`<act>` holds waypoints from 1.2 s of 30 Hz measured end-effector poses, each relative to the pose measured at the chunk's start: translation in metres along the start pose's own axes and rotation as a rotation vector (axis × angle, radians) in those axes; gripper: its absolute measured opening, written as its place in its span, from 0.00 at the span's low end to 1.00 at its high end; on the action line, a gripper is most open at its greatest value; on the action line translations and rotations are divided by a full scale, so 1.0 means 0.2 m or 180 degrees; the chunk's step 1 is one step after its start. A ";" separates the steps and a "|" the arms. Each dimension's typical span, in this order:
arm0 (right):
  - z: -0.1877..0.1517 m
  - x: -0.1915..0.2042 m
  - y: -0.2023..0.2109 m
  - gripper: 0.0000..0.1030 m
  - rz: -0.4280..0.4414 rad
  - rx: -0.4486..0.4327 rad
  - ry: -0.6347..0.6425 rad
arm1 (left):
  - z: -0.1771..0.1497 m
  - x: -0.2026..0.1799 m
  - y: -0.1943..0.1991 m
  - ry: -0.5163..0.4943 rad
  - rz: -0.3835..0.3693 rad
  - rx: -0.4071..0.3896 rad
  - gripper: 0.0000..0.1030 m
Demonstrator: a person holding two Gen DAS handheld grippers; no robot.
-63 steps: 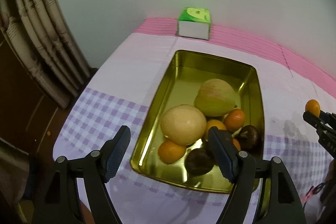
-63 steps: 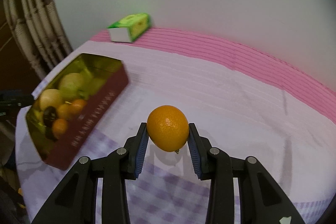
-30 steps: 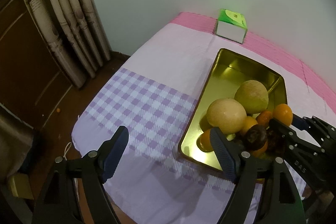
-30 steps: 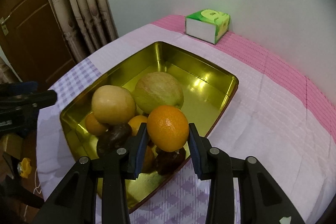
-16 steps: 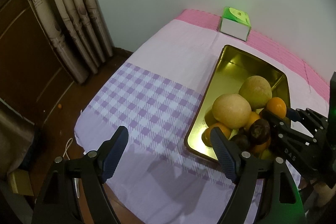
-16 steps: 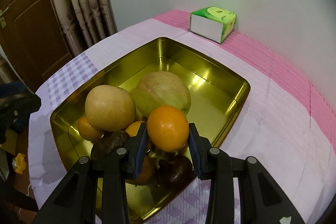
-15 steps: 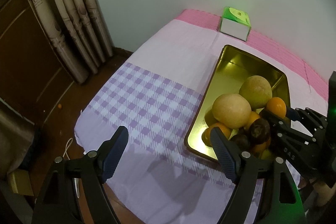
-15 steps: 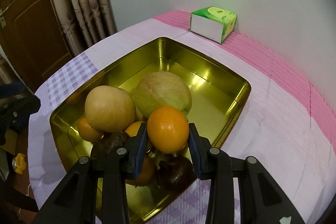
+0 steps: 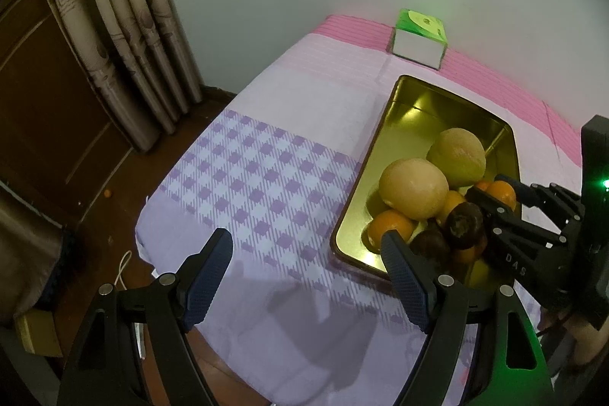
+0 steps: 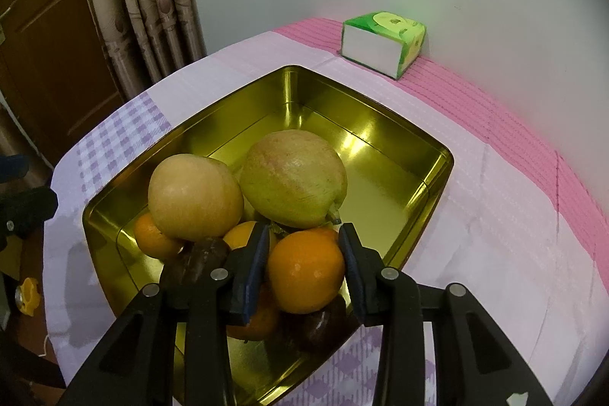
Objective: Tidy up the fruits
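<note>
A gold tin tray on the cloth-covered table holds two big yellow-green fruits, small oranges and dark brown fruits. My right gripper hangs over the pile at the tray's near end. Its jaws are opening around an orange, which has slid low between the pads and rests on the fruits below. In the left wrist view the same gripper and orange show at the right. My left gripper stands open and empty over the checked cloth, left of the tray.
A green and white tissue box stands by the wall behind the tray. The table's left edge drops to a dark floor with curtains and a wooden door beyond. Pink striped cloth runs along the wall.
The right gripper carried the orange from the table to above the tray's fruit pile. In the last half second the orange sank lower between the pads. The left gripper drew back to the left.
</note>
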State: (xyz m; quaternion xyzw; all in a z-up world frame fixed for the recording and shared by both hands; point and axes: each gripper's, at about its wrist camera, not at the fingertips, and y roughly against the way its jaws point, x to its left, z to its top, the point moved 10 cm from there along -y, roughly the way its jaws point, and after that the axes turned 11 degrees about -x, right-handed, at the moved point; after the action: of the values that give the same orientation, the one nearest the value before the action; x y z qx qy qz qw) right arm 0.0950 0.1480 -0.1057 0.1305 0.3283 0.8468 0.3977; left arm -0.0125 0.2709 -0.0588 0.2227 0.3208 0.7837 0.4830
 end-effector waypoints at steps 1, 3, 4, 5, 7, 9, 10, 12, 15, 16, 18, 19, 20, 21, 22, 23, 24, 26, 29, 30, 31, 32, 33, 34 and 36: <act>0.00 0.00 0.00 0.39 -0.0008 -0.0003 0.0000 | 0.00 -0.01 0.01 -0.0012 -0.0004 -0.0006 0.78; 0.01 -0.01 0.02 0.48 -0.0027 -0.0033 -0.0016 | -0.01 -0.01 0.02 -0.0029 -0.0014 -0.0019 0.78; 0.01 -0.01 0.03 0.54 -0.0036 -0.0050 -0.0032 | -0.01 -0.02 0.02 -0.0036 -0.0024 -0.0029 0.78; 0.02 -0.02 0.05 0.59 -0.0048 -0.0078 -0.0053 | -0.02 -0.02 0.03 -0.0042 -0.0034 -0.0036 0.78; 0.03 -0.02 0.08 0.62 -0.0060 -0.0118 -0.0062 | -0.02 -0.02 0.05 -0.0058 -0.0040 -0.0057 0.78; 0.04 -0.02 0.11 0.64 -0.0099 -0.0136 -0.0050 | -0.03 -0.02 0.07 -0.0071 -0.0052 -0.0081 0.79; 0.04 -0.02 0.13 0.66 -0.0104 -0.0146 -0.0058 | -0.03 -0.03 0.08 -0.0077 -0.0057 -0.0090 0.79; 0.03 -0.02 0.18 0.73 -0.0111 -0.0153 -0.0110 | -0.04 -0.03 0.09 -0.0099 -0.0072 -0.0100 0.79; 0.00 -0.03 0.26 0.81 -0.0142 -0.0145 -0.0209 | -0.06 -0.06 0.11 -0.0166 -0.0092 -0.0115 0.79; 0.00 -0.03 0.28 0.85 -0.0160 -0.0141 -0.0214 | -0.06 -0.07 0.11 -0.0200 -0.0100 -0.0131 0.79; -0.02 -0.04 0.32 0.90 -0.0237 -0.0152 -0.0219 | -0.06 -0.09 0.12 -0.0256 -0.0106 -0.0158 0.79; -0.03 -0.05 0.34 0.92 -0.0269 -0.0151 -0.0222 | -0.06 -0.10 0.12 -0.0283 -0.0113 -0.0158 0.79; -0.05 -0.06 0.36 0.94 -0.0294 -0.0142 -0.0233 | -0.07 -0.10 0.12 -0.0295 -0.0117 -0.0150 0.79; -0.06 -0.06 0.38 0.95 -0.0315 -0.0126 -0.0250 | -0.08 -0.11 0.12 -0.0303 -0.0127 -0.0143 0.79; -0.08 -0.07 0.39 0.97 -0.0336 -0.0111 -0.0266 | -0.08 -0.12 0.12 -0.0315 -0.0138 -0.0134 0.79; -0.11 -0.07 0.41 0.97 -0.0348 -0.0102 -0.0289 | -0.08 -0.12 0.12 -0.0325 -0.0145 -0.0132 0.79; -0.13 -0.07 0.42 0.97 -0.0359 -0.0095 -0.0316 | -0.09 -0.13 0.12 -0.0341 -0.0149 -0.0134 0.79; -0.18 -0.07 0.44 0.98 -0.0376 -0.0074 -0.0379 | -0.09 -0.14 0.12 -0.0375 -0.0145 -0.0132 0.79; -0.23 -0.06 0.43 0.98 -0.0377 -0.0025 -0.0430 | -0.11 -0.15 0.12 -0.0415 -0.0144 -0.0122 0.79; -0.24 -0.06 0.42 0.98 -0.0388 -0.0003 -0.0435 | -0.11 -0.16 0.12 -0.0422 -0.0151 -0.0123 0.79; -0.25 -0.07 0.42 0.98 -0.0408 0.0021 -0.0445 | -0.11 -0.16 0.12 -0.0430 -0.0154 -0.0127 0.79; -0.26 -0.07 0.42 0.98 -0.0417 0.0039 -0.0464 | -0.11 -0.17 0.12 -0.0441 -0.0152 -0.0129 0.79; -0.27 -0.06 0.41 0.98 -0.0411 0.0054 -0.0480 | -0.11 -0.17 0.11 -0.0452 -0.0149 -0.0126 0.79; -0.28 -0.06 0.41 0.98 -0.0410 0.0061 -0.0483 | -0.12 -0.17 0.11 -0.0459 -0.0149 -0.0121 0.79; -0.29 -0.06 0.40 0.98 -0.0411 0.0078 -0.0483 | -0.12 -0.17 0.11 -0.0471 -0.0151 -0.0110 0.79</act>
State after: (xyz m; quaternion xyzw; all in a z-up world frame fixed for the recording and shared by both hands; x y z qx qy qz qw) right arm 0.0271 0.0750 -0.0952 0.1776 0.3153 0.8030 0.4736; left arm -0.0271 0.2256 -0.0614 0.2640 0.2758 0.7589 0.5276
